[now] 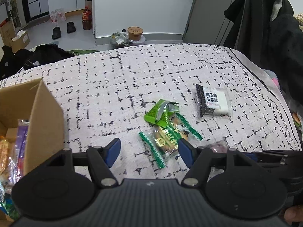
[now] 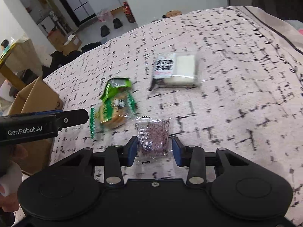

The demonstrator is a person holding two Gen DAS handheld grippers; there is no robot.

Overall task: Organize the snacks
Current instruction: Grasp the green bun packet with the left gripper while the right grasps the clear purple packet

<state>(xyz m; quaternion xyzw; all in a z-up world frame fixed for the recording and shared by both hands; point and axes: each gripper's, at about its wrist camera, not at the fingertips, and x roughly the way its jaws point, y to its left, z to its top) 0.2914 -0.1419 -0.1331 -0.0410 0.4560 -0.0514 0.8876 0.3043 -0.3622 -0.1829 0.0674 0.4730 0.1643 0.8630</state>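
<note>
Blue-padded right tool [image 2: 153, 149] straddles a purple snack packet [image 2: 153, 138] on the patterned desk [image 2: 236, 75], pads just beside it, not yet pinching. Left tool [image 1: 149, 152], spread wide, flanks the green biscuit packet [image 1: 166, 140]; cardboard box [image 1: 43, 124] lies left.

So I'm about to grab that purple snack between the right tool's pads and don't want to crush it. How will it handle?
The purple snack sits in a clear crinkled wrapper, so the film will likely flex and feel slick. It looks small and probably light. The dark block inside seems soft or crumbly, so a gentle squeeze from the right tool is probably safer.
</note>
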